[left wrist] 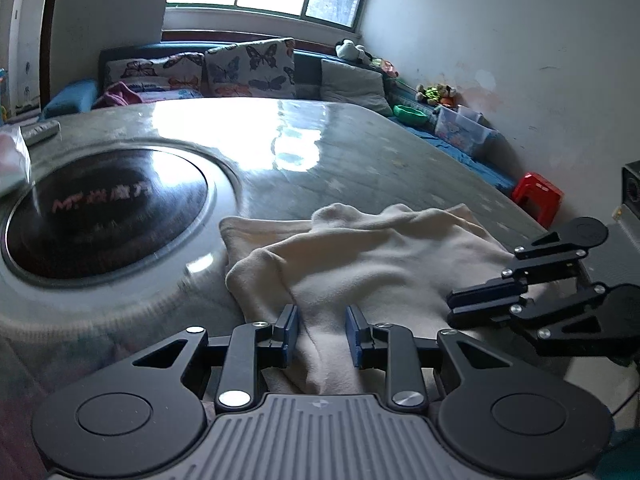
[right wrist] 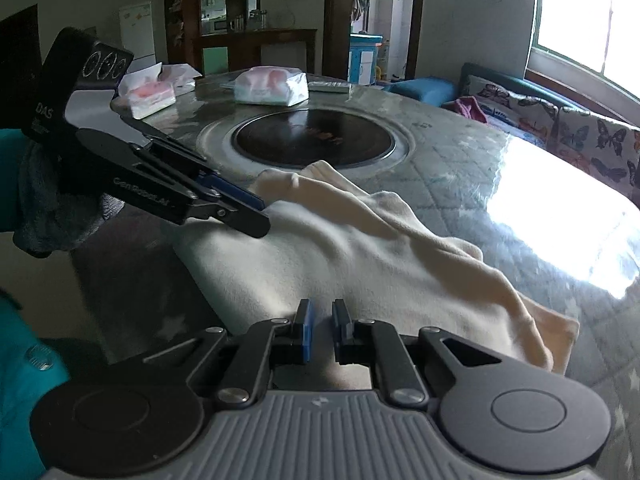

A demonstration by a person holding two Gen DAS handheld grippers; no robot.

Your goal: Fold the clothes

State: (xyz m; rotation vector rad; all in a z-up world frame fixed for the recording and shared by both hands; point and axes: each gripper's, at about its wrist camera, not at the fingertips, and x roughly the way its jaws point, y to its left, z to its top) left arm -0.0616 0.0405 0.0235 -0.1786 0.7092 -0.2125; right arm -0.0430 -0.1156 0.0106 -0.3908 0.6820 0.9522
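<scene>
A cream garment (left wrist: 380, 256) lies rumpled on the glossy grey table (left wrist: 360, 152), near its front edge. In the left wrist view my left gripper (left wrist: 322, 332) has a raised fold of the fabric between its blue pads. The right wrist view shows that left gripper (right wrist: 258, 218) pinching the garment (right wrist: 380, 264) at its left edge. My right gripper (right wrist: 322, 330) is nearly closed, with cream cloth in the narrow gap between its pads. Seen from the left, the right gripper (left wrist: 452, 306) grips the garment's right edge. A gloved hand (right wrist: 44, 216) holds the left gripper.
A dark round hob (right wrist: 316, 140) is set into the table (right wrist: 480, 168) just beyond the garment. Two tissue packs (right wrist: 272, 86) and a remote (right wrist: 330, 87) lie at the far side. A sofa with butterfly cushions (left wrist: 248, 68) and a red stool (left wrist: 538, 196) stand past the table.
</scene>
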